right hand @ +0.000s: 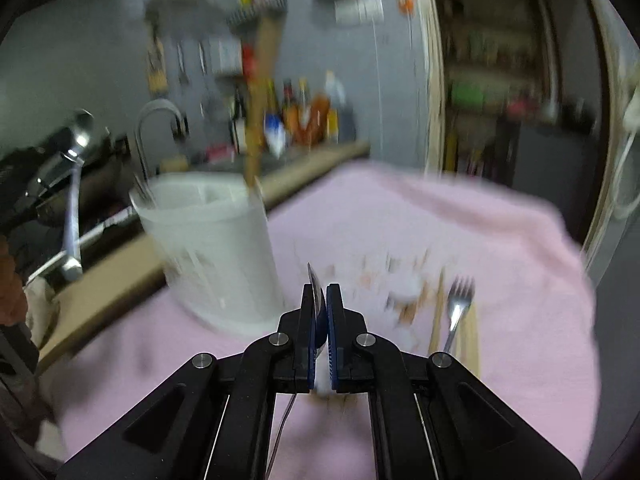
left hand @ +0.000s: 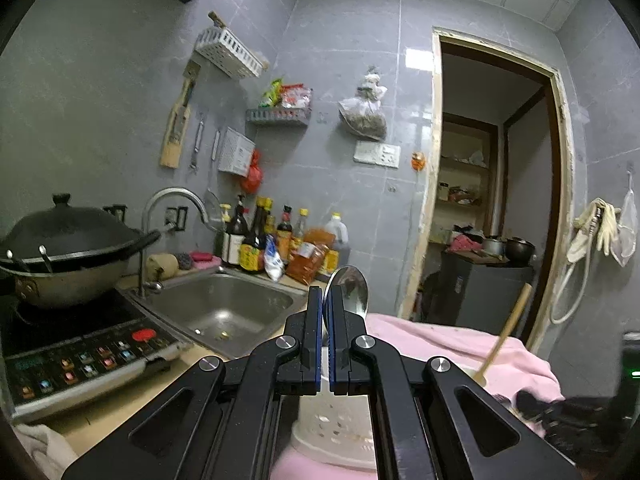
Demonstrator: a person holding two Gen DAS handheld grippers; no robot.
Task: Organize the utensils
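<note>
Between my right gripper's (right hand: 322, 300) clamped jaws sits a thin metal utensil; judged next: lift it clear, tip it upright over the white holder (right hand: 208, 248) ahead-left, then release. My left gripper (left hand: 327, 300) is clenched on a spoon (left hand: 347, 286) above that holder, which contains a wooden handle (right hand: 256, 120). Right of my right gripper, a fork (right hand: 458, 304) lies on the pink cloth (right hand: 500, 240).

Left wrist view level toward sink (left hand: 224, 308), right tilted down over pink cloth (right hand: 460, 232), sharing white holder (right hand: 212, 248).
</note>
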